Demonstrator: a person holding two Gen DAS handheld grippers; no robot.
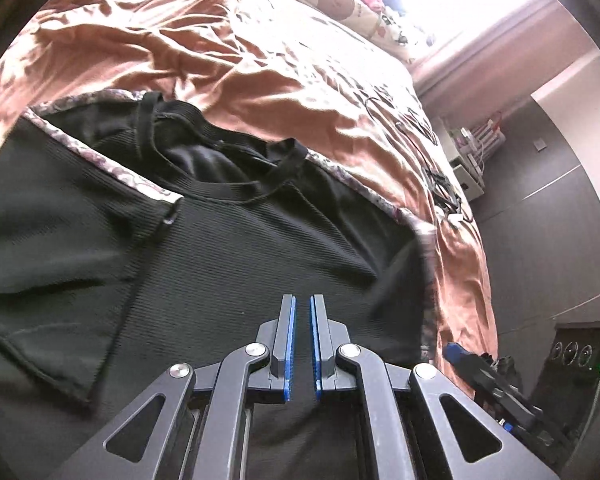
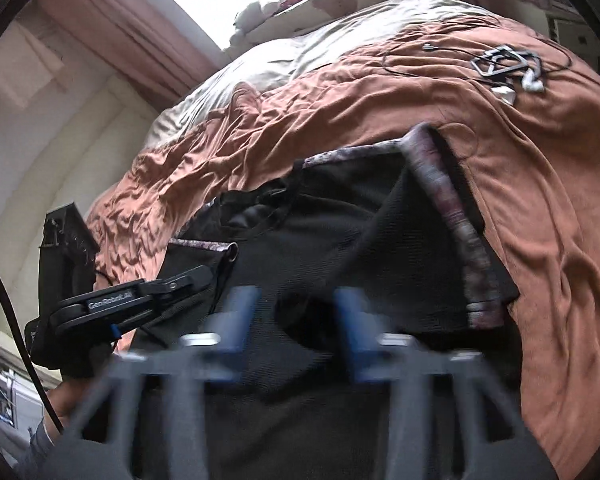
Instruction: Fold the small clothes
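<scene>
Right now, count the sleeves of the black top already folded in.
2. The left sleeve lies folded over the black top; the right sleeve lies folded inward, patterned trim showing. Both tools are open, gripping nothing.

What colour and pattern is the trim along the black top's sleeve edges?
The trim is a pale, purplish floral print on the black top, clearest in the left wrist view.

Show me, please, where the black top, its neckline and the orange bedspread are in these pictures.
black top (image 1: 260, 240), left wrist view, ribbed chest panel.
neckline (image 1: 228, 194), left wrist view, front collar edge.
orange bedspread (image 2: 340, 112), right wrist view, wrinkled middle area.
</scene>
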